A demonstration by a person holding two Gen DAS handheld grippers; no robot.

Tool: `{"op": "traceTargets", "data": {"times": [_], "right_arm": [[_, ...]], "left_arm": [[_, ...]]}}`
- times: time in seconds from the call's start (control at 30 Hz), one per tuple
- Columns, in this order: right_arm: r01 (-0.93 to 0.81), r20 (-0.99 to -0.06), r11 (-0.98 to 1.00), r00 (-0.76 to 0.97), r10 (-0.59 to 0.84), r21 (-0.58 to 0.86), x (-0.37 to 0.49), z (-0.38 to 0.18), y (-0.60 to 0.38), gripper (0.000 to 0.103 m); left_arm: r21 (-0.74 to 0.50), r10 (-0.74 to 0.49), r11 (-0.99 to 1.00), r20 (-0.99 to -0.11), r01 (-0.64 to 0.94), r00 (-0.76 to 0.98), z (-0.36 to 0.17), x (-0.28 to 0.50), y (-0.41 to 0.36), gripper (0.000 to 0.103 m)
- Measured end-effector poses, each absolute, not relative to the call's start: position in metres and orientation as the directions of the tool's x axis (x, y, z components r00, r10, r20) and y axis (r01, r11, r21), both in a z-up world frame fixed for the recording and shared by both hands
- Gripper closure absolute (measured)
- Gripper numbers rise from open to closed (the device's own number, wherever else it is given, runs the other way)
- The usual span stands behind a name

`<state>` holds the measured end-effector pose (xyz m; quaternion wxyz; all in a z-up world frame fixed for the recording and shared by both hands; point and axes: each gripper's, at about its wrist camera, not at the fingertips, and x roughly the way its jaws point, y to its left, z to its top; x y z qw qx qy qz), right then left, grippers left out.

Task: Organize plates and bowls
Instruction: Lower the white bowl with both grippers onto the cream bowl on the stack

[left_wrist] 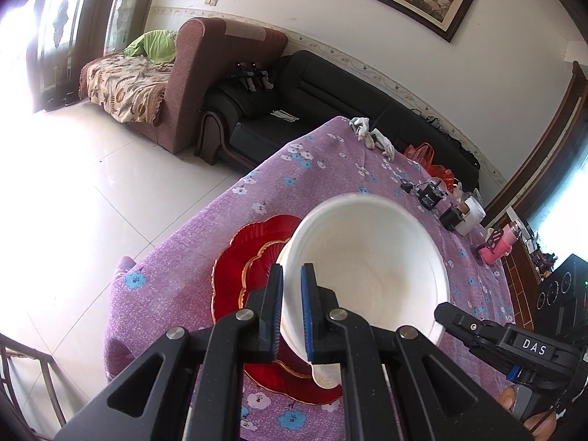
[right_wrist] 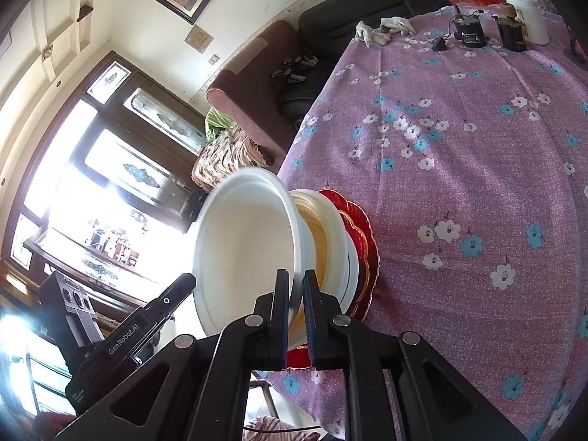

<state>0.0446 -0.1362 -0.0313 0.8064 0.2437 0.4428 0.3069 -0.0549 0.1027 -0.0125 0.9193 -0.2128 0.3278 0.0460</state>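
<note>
Both grippers hold one white bowl (left_wrist: 371, 264) by its rim, above a stack on the purple floral table (left_wrist: 338, 161). My left gripper (left_wrist: 292, 312) is shut on the near rim. My right gripper (right_wrist: 296, 316) is shut on the opposite rim of the white bowl (right_wrist: 246, 250); it also shows at the right edge of the left wrist view (left_wrist: 441, 312). Below lies a red scalloped plate with gold trim (left_wrist: 239, 257), also seen in the right wrist view (right_wrist: 364, 235), with a cream bowl (right_wrist: 327, 231) and a white dish (right_wrist: 353, 261) on it.
At the table's far end are white gloves (left_wrist: 371, 136), black chargers (left_wrist: 430, 194), a white jar (right_wrist: 525, 14), a pink object (left_wrist: 496, 246) and a red bag (left_wrist: 422, 154). A black sofa (left_wrist: 294, 103) and a brown sofa (left_wrist: 176, 84) stand beyond the table edge.
</note>
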Motion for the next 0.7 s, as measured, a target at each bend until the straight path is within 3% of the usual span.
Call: {"op": "traceTargets", "data": {"times": [0.43,0.7], "right_arm": [[-0.276,-0.551,0.683,0.426,0.717,0.676,0.049,-0.030,-0.146,0.092],[-0.312,-0.592,0.727,0.429,0.682,0.611,0.048,-0.036,-0.129,0.092]], "left_arm": [[-0.324,-0.010,0.918,-0.593,-0.227,0.805,0.000,-0.057,0.095,0.093],[-0.317,-0.015,0.922,-0.602,-0.222,0.799,-0.001,-0.054,0.089,0.093]]}}
